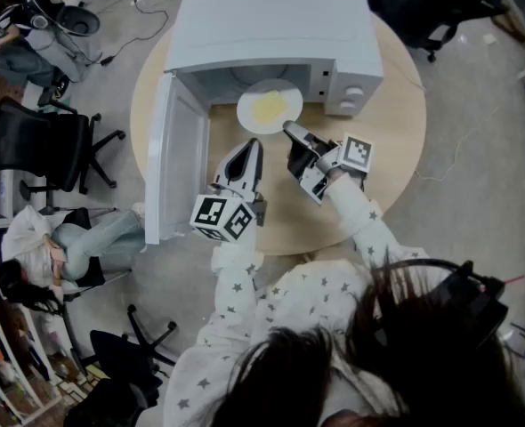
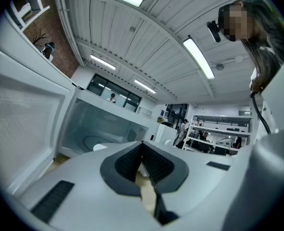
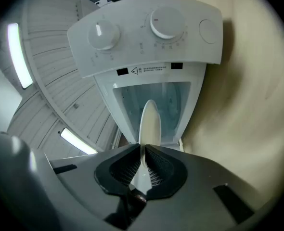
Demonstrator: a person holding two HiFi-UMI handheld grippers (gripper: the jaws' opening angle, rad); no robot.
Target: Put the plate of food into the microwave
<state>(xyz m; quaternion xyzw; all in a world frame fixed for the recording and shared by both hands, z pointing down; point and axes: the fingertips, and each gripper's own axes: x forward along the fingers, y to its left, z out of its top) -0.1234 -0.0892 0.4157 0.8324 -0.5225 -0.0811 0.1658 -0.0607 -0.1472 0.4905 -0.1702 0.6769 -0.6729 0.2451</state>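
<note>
A white plate (image 1: 269,107) with yellow food lies at the mouth of the white microwave (image 1: 276,25), partly inside the cavity. My right gripper (image 1: 291,132) is shut on the plate's near rim. Seen edge-on in the right gripper view, the plate (image 3: 149,124) sits pinched between the dark pads, with the microwave's two dials (image 3: 167,20) above. My left gripper (image 1: 250,146) hovers over the table just left of the plate, shut and holding nothing. In the left gripper view its jaws (image 2: 142,145) point at the open cavity (image 2: 103,129).
The microwave door (image 1: 166,167) swings open to the left, beside my left gripper. The round wooden table (image 1: 396,123) carries the microwave. Black office chairs (image 1: 40,149) and a seated person (image 1: 76,243) are to the left on the floor.
</note>
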